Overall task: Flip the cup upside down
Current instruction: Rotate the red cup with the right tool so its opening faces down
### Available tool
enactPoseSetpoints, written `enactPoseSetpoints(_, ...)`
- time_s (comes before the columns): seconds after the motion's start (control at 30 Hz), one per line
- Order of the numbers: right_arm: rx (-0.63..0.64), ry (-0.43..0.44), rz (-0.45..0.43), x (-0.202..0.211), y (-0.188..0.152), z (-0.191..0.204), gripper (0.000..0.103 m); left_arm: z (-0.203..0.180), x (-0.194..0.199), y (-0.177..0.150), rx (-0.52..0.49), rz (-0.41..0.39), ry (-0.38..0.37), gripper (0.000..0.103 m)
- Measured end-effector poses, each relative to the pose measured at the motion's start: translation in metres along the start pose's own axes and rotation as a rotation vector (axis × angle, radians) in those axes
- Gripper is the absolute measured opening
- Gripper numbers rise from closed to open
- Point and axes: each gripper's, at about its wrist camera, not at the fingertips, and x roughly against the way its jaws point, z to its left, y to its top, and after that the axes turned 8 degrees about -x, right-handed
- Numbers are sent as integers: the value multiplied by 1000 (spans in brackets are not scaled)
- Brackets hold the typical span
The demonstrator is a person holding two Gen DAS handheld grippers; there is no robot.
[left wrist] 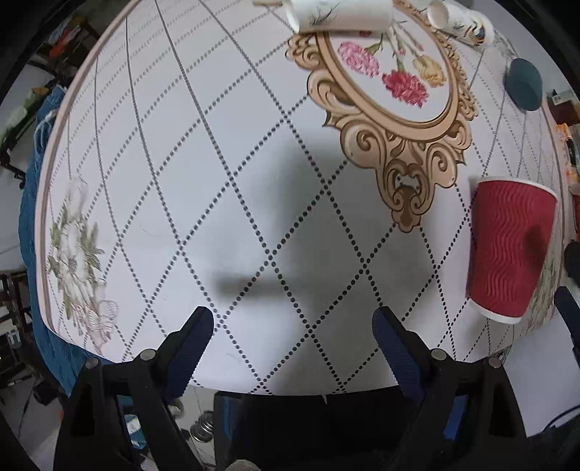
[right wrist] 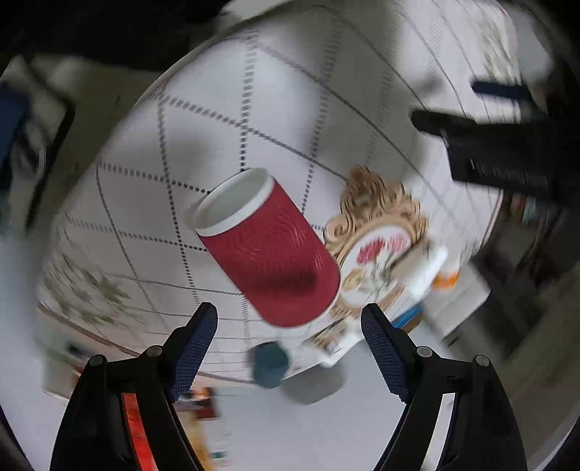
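Note:
A red ribbed paper cup [left wrist: 509, 250] with a white rim stands near the table's right edge in the left wrist view. In the blurred right wrist view the same cup [right wrist: 270, 250] shows its open white mouth, just ahead of my right gripper [right wrist: 290, 319], which is open and empty. My left gripper [left wrist: 293, 322] is open and empty above the table's near edge, well left of the cup. A blue fingertip [left wrist: 567, 308] of the right gripper shows at the right edge of the left wrist view.
The round table [left wrist: 217, 145] has a patterned white cloth with a floral medallion [left wrist: 391, 79]. White paper cups [left wrist: 337, 14] lie at the far side, with another [left wrist: 460, 21] beside them. A dark teal cup [left wrist: 523, 83] stands at the far right.

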Motion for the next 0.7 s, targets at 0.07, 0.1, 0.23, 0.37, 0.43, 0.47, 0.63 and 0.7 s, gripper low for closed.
enactPoseSetpoints(0.07,79,-22,-33,-7,-2,6,84,-3,-8,3,13,14,2,90)
enactPoseSetpoints(0.1,125,-36,-49,-13,0,11,84,-4,-11,5,18,20,3,90)
enactPoseSetpoints(0.23,263,-63,-99,-27,5,26,84,-5,-22,7,36,34,12,90)
enactPoseSetpoints(0.37,341,-76,-136,-38,6,31,84,-7,-30,9,50,44,24,90)
enactPoseSetpoints(0.43,377,-87,-150,-45,7,33,84,-9,-33,10,55,47,30,90)
enactPoseSetpoints(0.47,390,-90,-156,-46,8,33,84,-8,-33,11,56,47,33,90)
enactPoseSetpoints(0.63,440,-97,-192,-57,9,35,82,-4,-33,23,64,44,40,90)
enactPoseSetpoints(0.7,460,-106,-200,-61,10,36,79,-7,-30,29,70,43,41,90)
